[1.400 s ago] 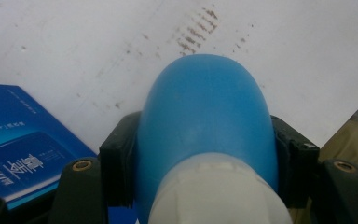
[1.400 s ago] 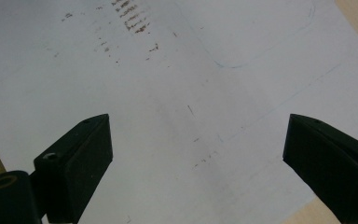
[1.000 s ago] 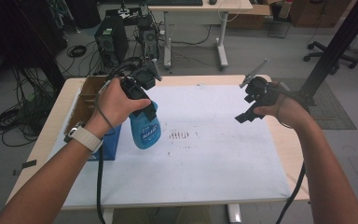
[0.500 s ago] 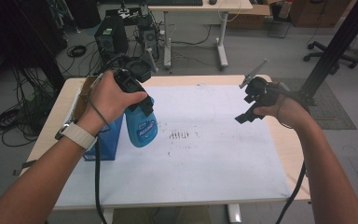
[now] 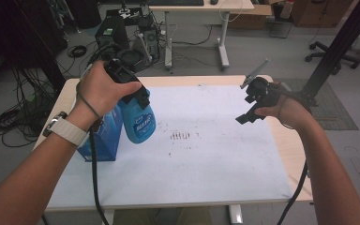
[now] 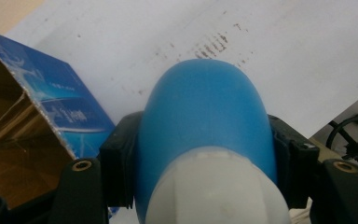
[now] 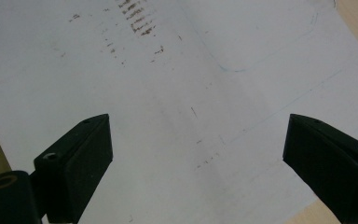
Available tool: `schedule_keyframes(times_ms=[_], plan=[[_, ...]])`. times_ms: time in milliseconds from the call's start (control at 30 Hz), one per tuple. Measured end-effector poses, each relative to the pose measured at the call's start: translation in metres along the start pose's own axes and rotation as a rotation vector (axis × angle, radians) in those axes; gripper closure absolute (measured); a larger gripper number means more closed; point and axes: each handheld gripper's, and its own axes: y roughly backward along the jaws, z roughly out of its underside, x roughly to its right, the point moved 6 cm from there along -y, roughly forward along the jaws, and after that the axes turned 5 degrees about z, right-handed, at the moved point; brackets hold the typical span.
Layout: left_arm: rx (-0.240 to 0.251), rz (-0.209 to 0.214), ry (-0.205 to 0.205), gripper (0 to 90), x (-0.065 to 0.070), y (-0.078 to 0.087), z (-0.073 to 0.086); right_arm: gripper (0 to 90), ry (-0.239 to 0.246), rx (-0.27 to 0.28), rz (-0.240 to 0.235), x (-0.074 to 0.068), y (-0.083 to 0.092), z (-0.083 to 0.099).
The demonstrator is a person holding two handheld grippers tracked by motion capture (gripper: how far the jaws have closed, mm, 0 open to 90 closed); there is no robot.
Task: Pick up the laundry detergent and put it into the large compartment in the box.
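A blue spray bottle (image 5: 138,121) with a white collar hangs in the air above the table's left side, with my left gripper (image 5: 131,93) shut on its neck. In the left gripper view the bottle (image 6: 204,121) bulges between the two black jaws. An open blue cardboard box (image 5: 99,136) stands on the table just left of the bottle, and its brown inside (image 6: 9,140) shows. My right gripper (image 5: 252,101) is held above the table's right side. It is open, jaws wide apart over the white mat (image 7: 186,112), with nothing between them.
The white mat (image 5: 201,150) covers most of the wooden table (image 5: 295,145) and carries a patch of dark marks (image 5: 180,136) near its middle. Beyond the table are computer towers, cables, another desk and a black post at the right.
My left gripper has lifted the bottle and carried it slightly left and back, beside the blue box. The right gripper has stayed where it was.
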Motion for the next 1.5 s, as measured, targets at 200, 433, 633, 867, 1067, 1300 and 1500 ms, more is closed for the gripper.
schedule_keyframes(times_ms=[200,433,633,867,1067,1300,1500], plan=[[0.000,-0.019,0.032,37.2,-0.005,0.012,0.000,8.2,0.005,0.000,0.004,0.000,0.000,0.000],[0.017,-0.024,0.070,37.2,-0.012,0.024,0.002,8.2,0.002,0.004,0.005,0.001,0.001,0.000],[0.022,-0.039,0.090,37.2,-0.015,0.034,0.002,8.2,0.005,0.003,0.004,0.001,0.001,-0.001],[0.032,-0.043,0.107,37.2,-0.017,0.044,0.002,8.2,0.009,0.004,0.003,0.000,0.000,-0.002],[0.038,-0.045,0.123,37.3,-0.018,0.049,0.002,8.2,0.013,0.004,-0.001,0.000,-0.001,-0.003],[0.051,-0.057,0.160,37.3,-0.025,0.056,0.006,8.2,0.011,0.011,0.002,0.001,0.002,-0.002],[0.055,-0.070,0.193,37.3,-0.033,0.062,0.010,8.2,0.014,0.014,0.001,0.000,0.002,-0.003]])
